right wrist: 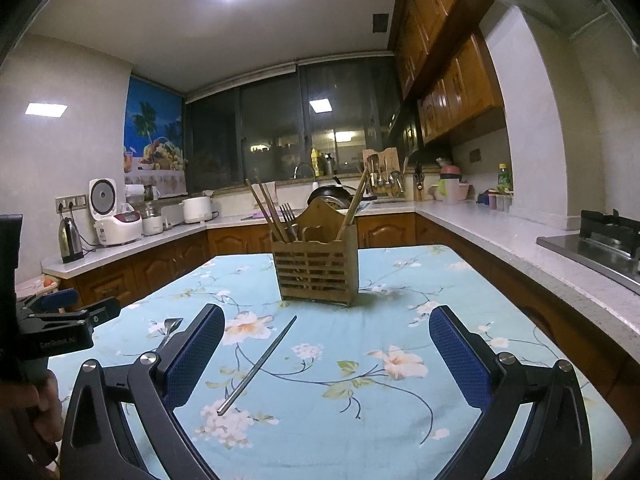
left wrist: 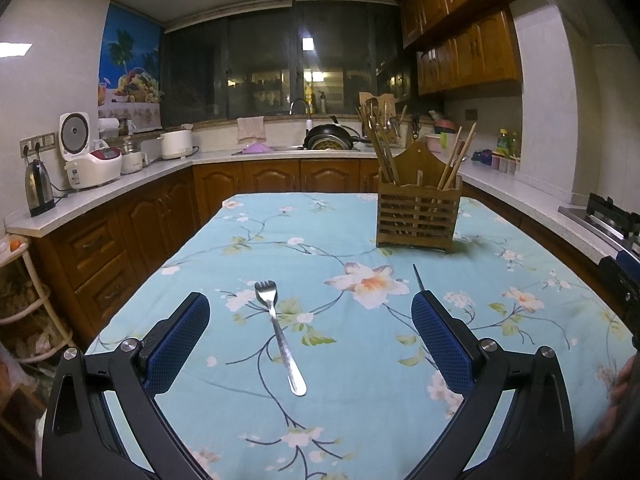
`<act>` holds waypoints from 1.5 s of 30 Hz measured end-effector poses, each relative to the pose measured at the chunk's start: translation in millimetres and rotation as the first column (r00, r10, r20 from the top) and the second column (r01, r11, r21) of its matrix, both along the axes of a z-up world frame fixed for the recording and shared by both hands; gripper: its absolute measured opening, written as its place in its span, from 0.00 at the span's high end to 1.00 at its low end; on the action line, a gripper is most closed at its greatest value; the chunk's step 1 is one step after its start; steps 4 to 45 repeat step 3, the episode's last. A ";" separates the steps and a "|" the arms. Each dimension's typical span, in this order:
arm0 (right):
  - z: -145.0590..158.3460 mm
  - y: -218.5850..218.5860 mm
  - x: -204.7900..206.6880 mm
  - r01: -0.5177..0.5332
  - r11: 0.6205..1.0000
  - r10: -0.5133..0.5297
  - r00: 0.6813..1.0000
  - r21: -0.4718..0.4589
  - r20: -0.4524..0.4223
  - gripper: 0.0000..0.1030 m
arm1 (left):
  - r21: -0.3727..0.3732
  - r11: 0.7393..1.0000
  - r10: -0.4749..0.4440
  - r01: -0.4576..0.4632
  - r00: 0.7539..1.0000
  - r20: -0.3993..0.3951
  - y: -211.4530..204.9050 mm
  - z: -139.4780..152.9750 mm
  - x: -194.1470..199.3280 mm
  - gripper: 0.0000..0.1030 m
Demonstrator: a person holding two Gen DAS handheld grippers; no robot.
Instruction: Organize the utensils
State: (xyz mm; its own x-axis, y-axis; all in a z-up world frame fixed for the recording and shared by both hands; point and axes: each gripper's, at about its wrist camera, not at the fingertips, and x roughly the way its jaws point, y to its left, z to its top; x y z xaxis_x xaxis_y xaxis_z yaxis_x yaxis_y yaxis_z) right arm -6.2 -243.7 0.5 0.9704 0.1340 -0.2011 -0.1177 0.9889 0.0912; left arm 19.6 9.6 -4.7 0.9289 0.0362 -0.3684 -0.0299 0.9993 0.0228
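While both grippers hover low over the floral blue tablecloth, neither has hold of anything. The left gripper has its blue-padded fingers spread wide, and a metal fork lies flat on the cloth in the gap between them, tines pointing away from the camera and handle end nearest it, touching neither pad.

The right gripper is just as wide open. A single metal chopstick lies on the cloth between its fingers, running diagonally from near the left pad up toward the wooden utensil holder; it is apart from both pads. In the left wrist view only the thin tip of this chopstick shows, just beyond the right finger.

The holder stands upright toward the far end of the table (a slatted box with a peaked back panel), well beyond both loose pieces. It already contains several wooden chopsticks leaning left, a fork with tines up, and more sticks leaning right. At the left edge of the right wrist view the left gripper's body appears, held in a hand.
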 end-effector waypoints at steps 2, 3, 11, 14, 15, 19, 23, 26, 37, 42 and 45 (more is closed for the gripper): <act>-1.1 -2.5 2.7 0.000 1.000 0.000 1.000 0.002 -0.003 0.00 | 0.000 1.000 -0.005 0.005 1.000 -0.003 -0.5 -0.7 3.9 0.00; -1.2 -2.9 3.8 -0.001 1.000 0.001 1.000 0.004 -0.006 0.00 | 0.000 1.000 -0.009 0.009 1.000 -0.005 -1.8 -1.0 5.6 0.00; -1.2 -2.9 3.8 -0.001 1.000 0.001 1.000 0.004 -0.006 0.00 | 0.000 1.000 -0.009 0.009 1.000 -0.005 -1.8 -1.0 5.6 0.00; -1.2 -2.9 3.8 -0.001 1.000 0.001 1.000 0.004 -0.006 0.00 | 0.000 1.000 -0.009 0.009 1.000 -0.005 -1.8 -1.0 5.6 0.00; -1.2 -2.9 3.8 -0.001 1.000 0.001 1.000 0.004 -0.006 0.00 | 0.000 1.000 -0.009 0.009 1.000 -0.005 -1.8 -1.0 5.6 0.00; -1.2 -2.9 3.8 -0.001 1.000 0.001 1.000 0.004 -0.006 0.00 | 0.000 1.000 -0.009 0.009 1.000 -0.005 -1.8 -1.0 5.6 0.00; -1.2 -2.9 3.8 -0.001 1.000 0.001 1.000 0.004 -0.006 0.00 | 0.000 1.000 -0.009 0.009 1.000 -0.005 -1.8 -1.0 5.6 0.00; -1.2 -2.9 3.8 -0.001 1.000 0.001 1.000 0.004 -0.006 0.00 | 0.000 1.000 -0.009 0.009 1.000 -0.005 -1.8 -1.0 5.6 0.00; -1.2 -2.9 3.8 -0.001 1.000 0.001 1.000 0.004 -0.006 0.00 | 0.000 1.000 -0.009 0.009 1.000 -0.005 -1.8 -1.0 5.6 0.00; -1.2 -2.9 3.8 -0.001 1.000 0.001 1.000 0.004 -0.006 0.00 | 0.000 1.000 -0.009 0.009 1.000 -0.005 -1.8 -1.0 5.6 0.00; -1.2 -2.9 3.8 -0.001 1.000 0.001 1.000 0.004 -0.006 0.00 | 0.000 1.000 -0.009 0.009 1.000 -0.005 -1.8 -1.0 5.6 0.00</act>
